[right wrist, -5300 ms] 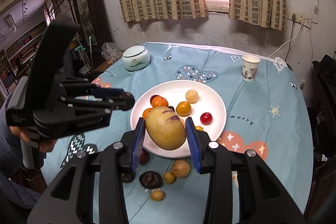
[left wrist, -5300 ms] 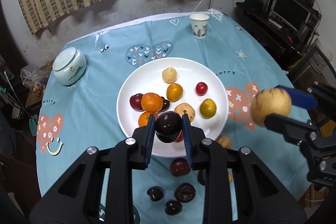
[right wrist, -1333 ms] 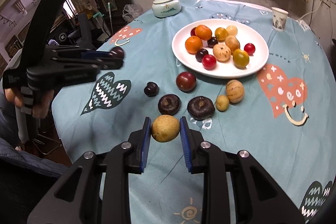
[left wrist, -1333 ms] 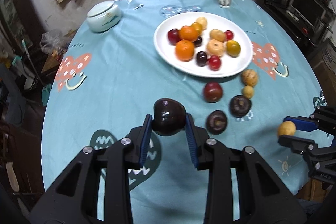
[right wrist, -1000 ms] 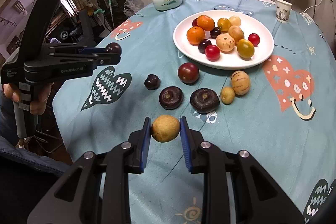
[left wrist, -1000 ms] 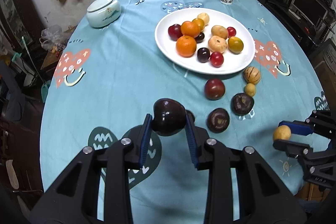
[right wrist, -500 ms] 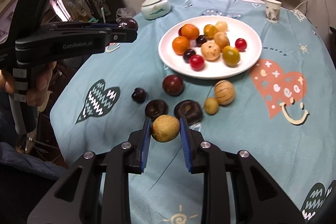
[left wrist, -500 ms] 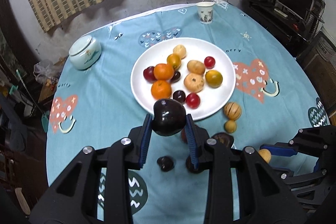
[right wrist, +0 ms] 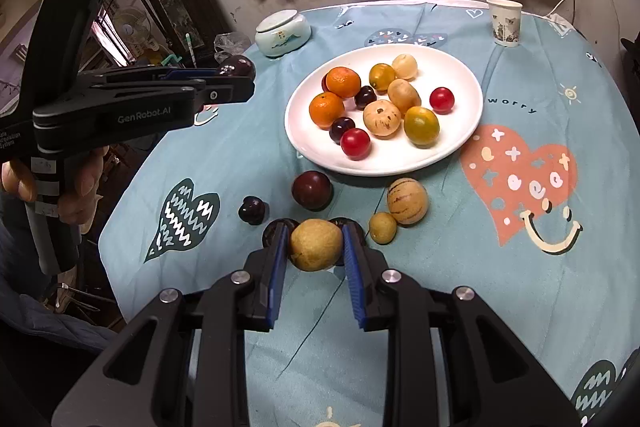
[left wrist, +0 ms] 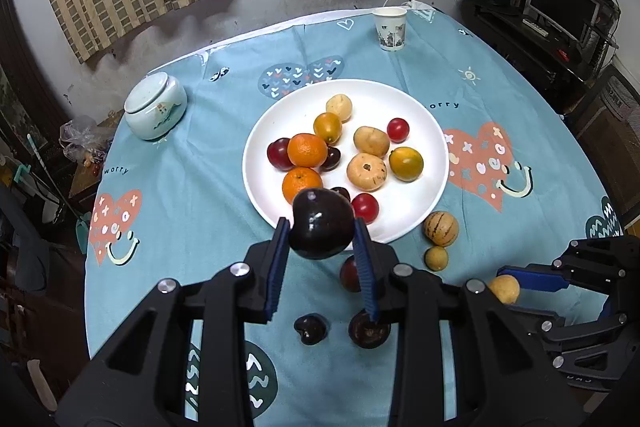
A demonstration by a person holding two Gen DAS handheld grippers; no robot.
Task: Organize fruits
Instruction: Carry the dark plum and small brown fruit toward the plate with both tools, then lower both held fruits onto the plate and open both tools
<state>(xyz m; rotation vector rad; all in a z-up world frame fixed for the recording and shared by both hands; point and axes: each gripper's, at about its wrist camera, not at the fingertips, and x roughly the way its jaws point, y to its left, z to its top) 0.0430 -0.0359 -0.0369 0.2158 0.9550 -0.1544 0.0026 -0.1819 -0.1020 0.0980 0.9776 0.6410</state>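
Since the earlier frame both grippers had swung toward the white plate (left wrist: pixel 434 163). The left gripper (left wrist: pixel 322 251) clamped a dark plum (left wrist: pixel 321 229), the right gripper (right wrist: pixel 314 255) a yellow fruit (right wrist: pixel 316 244). Released onto the crowded plate, either could roll off its near rim.

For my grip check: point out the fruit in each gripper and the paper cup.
dark plum (left wrist: pixel 320 227), left wrist view, middle of its glossy front.
yellow-brown fruit (right wrist: pixel 316 244), right wrist view, centre of its rounded face.
paper cup (right wrist: pixel 505 23), right wrist view, its printed side wall.
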